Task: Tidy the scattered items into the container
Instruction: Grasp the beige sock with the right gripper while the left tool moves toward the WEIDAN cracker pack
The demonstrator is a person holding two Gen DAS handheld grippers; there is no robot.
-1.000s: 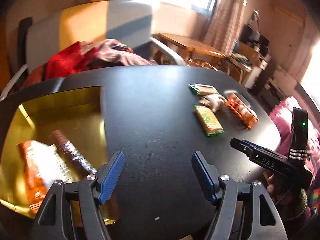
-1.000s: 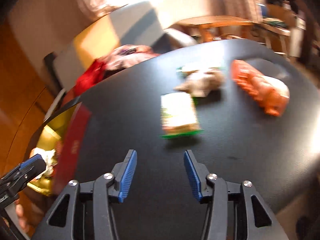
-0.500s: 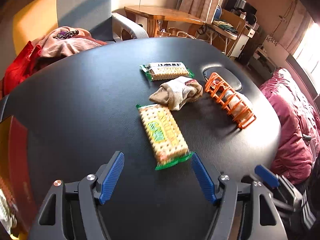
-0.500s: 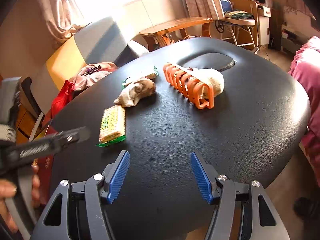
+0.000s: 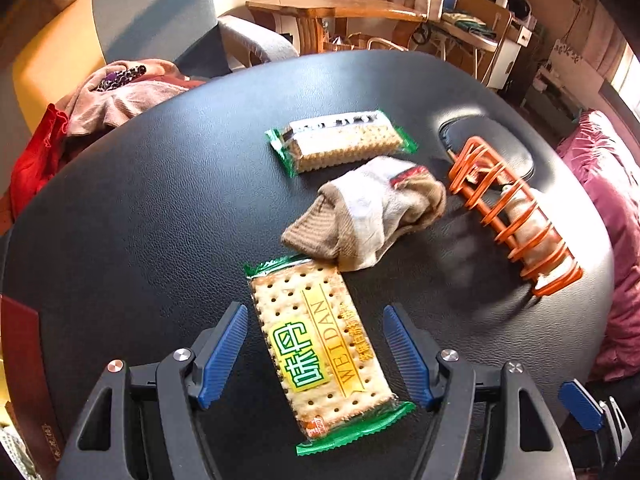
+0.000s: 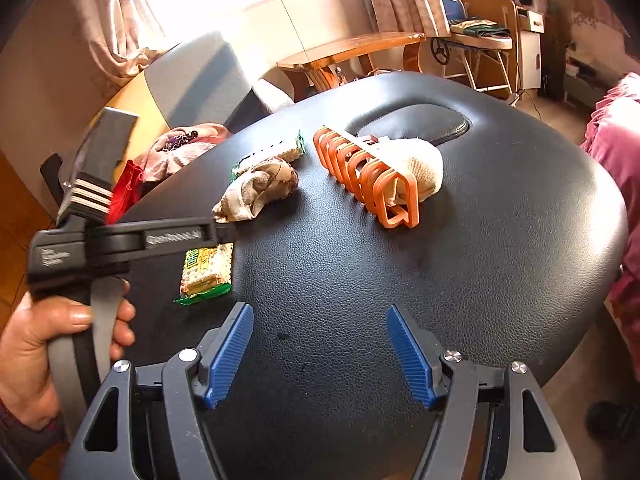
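Note:
A green-edged cracker packet (image 5: 324,352) lies on the black table (image 5: 140,240), between the open fingers of my left gripper (image 5: 316,356), which do not touch it. Beyond it lie a beige sock (image 5: 368,216), a second cracker packet (image 5: 340,146) and an orange wire rack (image 5: 516,216) with a sock stuffed inside. The red container edge (image 5: 20,352) shows at the far left. My right gripper (image 6: 320,354) is open and empty above bare table near the front edge. In its view the left gripper body (image 6: 120,240) covers part of the near packet (image 6: 206,270); the rack (image 6: 368,176) and the sock (image 6: 260,190) sit beyond.
A chair with piled red and pink clothes (image 5: 80,112) stands behind the table's far left. A wooden side table (image 5: 328,8) and shelves are in the background. A pink cushion (image 5: 612,216) lies past the right edge. An oval recess (image 6: 416,124) dents the tabletop behind the rack.
My left gripper swung right from the gold-lined container to the scattered items and closed in over the near cracker packet. My right gripper drew back to the table's front right. Both stayed open.

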